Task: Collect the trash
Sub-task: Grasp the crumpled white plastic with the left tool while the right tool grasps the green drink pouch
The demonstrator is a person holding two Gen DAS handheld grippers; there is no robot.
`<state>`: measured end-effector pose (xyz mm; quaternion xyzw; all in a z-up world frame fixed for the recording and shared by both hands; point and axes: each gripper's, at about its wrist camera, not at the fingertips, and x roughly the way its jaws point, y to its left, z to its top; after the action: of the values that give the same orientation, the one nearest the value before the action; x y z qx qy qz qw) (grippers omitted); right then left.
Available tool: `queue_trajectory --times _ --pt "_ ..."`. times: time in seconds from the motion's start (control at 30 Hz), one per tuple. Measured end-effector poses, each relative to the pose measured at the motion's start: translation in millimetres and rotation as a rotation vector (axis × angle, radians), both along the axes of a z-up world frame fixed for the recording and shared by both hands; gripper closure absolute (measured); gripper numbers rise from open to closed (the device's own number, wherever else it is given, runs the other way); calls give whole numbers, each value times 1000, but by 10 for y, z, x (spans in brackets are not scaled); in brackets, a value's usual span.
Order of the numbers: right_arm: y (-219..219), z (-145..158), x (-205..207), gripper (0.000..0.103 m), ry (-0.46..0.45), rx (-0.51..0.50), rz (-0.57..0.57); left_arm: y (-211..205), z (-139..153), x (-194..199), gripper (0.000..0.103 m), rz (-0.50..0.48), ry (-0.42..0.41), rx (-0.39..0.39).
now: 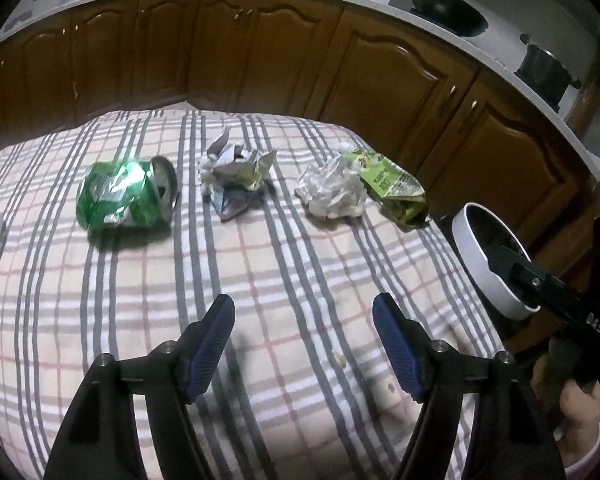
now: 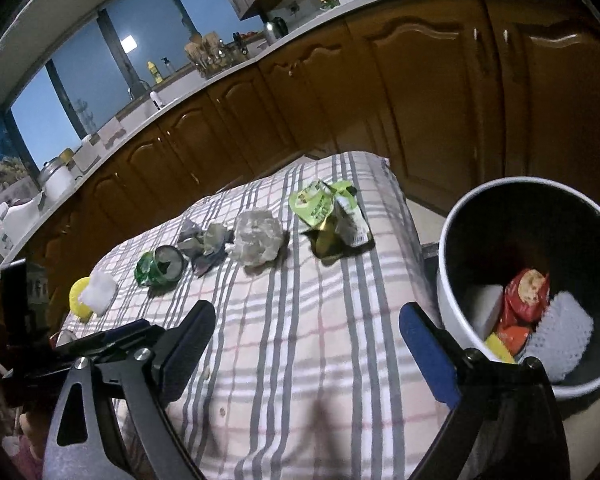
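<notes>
On the plaid-cloth table (image 1: 260, 280) lie a crushed green can (image 1: 126, 194), a crumpled grey-purple wrapper (image 1: 238, 174), a white paper wad (image 1: 332, 190) and a green snack bag (image 1: 396, 188). My left gripper (image 1: 304, 344) is open and empty, above the cloth in front of them. My right gripper (image 2: 306, 344) is open and empty beside the white trash bin (image 2: 460, 312), which holds a red wrapper (image 2: 526, 294) and other trash. The same can (image 2: 160, 266), wrapper (image 2: 204, 244), wad (image 2: 258, 238) and bag (image 2: 328, 212) show in the right wrist view.
A white wad on a yellow piece (image 2: 92, 294) lies at the table's left end. Brown kitchen cabinets (image 1: 260, 48) stand behind the table, with a wok (image 1: 448, 8) and pot (image 1: 544, 70) on the counter. The bin (image 1: 484, 264) stands off the table's right edge.
</notes>
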<state>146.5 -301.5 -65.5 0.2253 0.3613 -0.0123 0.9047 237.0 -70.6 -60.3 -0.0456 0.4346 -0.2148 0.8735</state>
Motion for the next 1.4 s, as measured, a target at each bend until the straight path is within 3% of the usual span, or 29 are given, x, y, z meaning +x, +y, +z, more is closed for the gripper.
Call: queue_trajectory --times 0.37,0.43,0.5,0.77,0.83,0.97,1.1,1.4 --pt "-163 26 329 12 5 4 -6 -200 -30 315 32 -2 -8 13" --pt "-208 19 434 24 10 1 -12 -258 -45 388 32 0 -14 19" --pt "-253 -19 557 43 27 12 -11 -325 -63 477 33 2 -20 21" --pt "-393 -180 1054 71 84 31 10 -596 -185 931 38 -1 -12 41" --pt "-394 -229 1167 76 103 28 26 -669 -234 1046 42 -5 -10 51" --pt "-430 -377 1286 92 143 43 49 -768 -378 1245 70 -30 40 24" --pt "-440 -413 1232 96 135 68 68 -808 -376 1243 78 -45 19 28" --pt "-401 -95 701 96 29 64 48 -588 -187 840 80 -74 4 -30"
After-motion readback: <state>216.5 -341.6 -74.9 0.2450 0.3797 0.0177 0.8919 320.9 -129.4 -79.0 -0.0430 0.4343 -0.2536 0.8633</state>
